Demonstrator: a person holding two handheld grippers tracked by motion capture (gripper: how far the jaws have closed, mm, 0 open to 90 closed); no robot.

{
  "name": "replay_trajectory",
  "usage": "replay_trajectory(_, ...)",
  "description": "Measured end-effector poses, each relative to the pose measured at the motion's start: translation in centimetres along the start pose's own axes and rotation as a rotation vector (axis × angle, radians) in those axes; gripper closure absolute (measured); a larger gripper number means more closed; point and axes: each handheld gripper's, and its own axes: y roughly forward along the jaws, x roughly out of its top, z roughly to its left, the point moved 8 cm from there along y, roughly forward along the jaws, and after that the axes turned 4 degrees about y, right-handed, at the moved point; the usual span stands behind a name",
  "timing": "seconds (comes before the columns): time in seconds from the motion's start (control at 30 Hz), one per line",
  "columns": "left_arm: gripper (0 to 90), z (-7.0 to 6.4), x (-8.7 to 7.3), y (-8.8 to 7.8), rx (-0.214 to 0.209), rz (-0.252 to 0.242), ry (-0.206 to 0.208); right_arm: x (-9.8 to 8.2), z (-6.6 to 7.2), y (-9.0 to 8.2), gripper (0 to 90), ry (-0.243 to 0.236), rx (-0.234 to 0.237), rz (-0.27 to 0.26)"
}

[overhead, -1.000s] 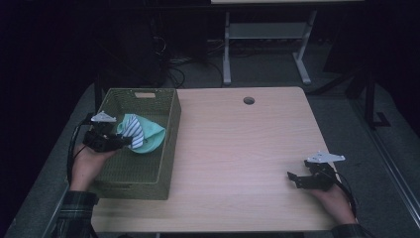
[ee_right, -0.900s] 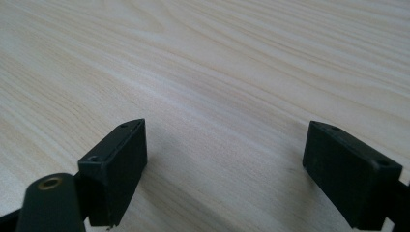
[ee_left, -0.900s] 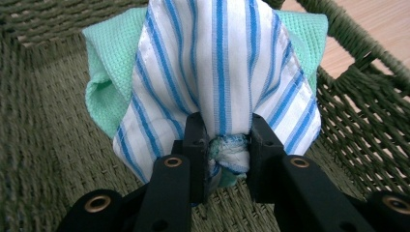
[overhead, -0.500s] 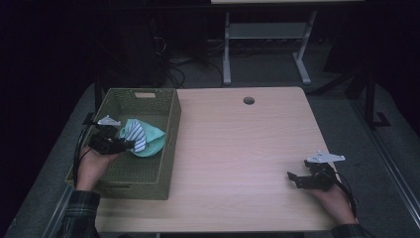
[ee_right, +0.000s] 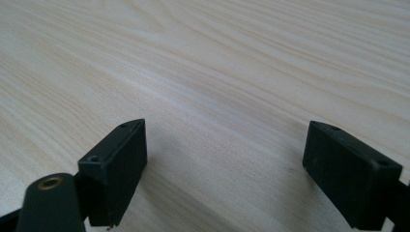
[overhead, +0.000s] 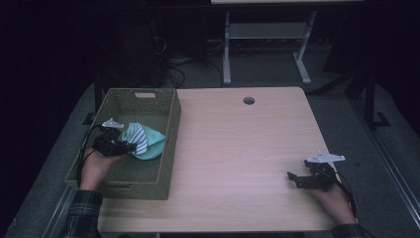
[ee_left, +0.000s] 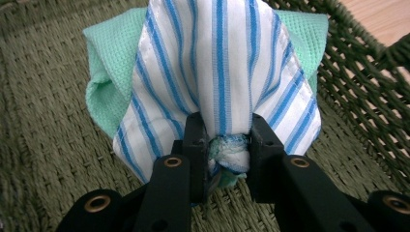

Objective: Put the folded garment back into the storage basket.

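A blue-and-white striped cloth [ee_left: 222,72] wrapped with a mint-green cloth [ee_left: 104,92] hangs inside the green woven basket [overhead: 148,96]. My left gripper [ee_left: 226,145] is shut on the bunched striped cloth, just above the basket floor; in the high view this gripper [overhead: 130,147] and the cloth bundle [overhead: 143,140] sit over the basket's middle. My right gripper [overhead: 293,178] rests at the near right of the wooden table [overhead: 237,148], jaws wide apart. In the right gripper view the right gripper [ee_right: 227,164] has only bare tabletop between its jaws.
The basket stands at the table's left edge, its right wall [overhead: 171,139] close to the cloth. A round cable hole [overhead: 248,100] lies at the table's far side. A white desk frame [overhead: 262,34] and cables stand on the dark floor behind.
My left gripper has sunk into the basket with the cloth bundle and come slightly nearer. The right gripper has not moved.
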Motion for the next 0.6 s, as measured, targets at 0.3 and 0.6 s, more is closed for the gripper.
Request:
replay_trajectory(0.3, 71.5, 0.29, -0.86, 0.94, 0.013, 0.082, -0.005, 0.00, 0.00, 0.00, 15.4, 0.000, 0.000, 0.000)
replay_trajectory(0.6, 60.4, 0.39, -1.08, 1.17, 0.017, 0.093, -0.009, 0.00, 0.00, 0.00, 15.4, 0.000, 0.000, 0.000)
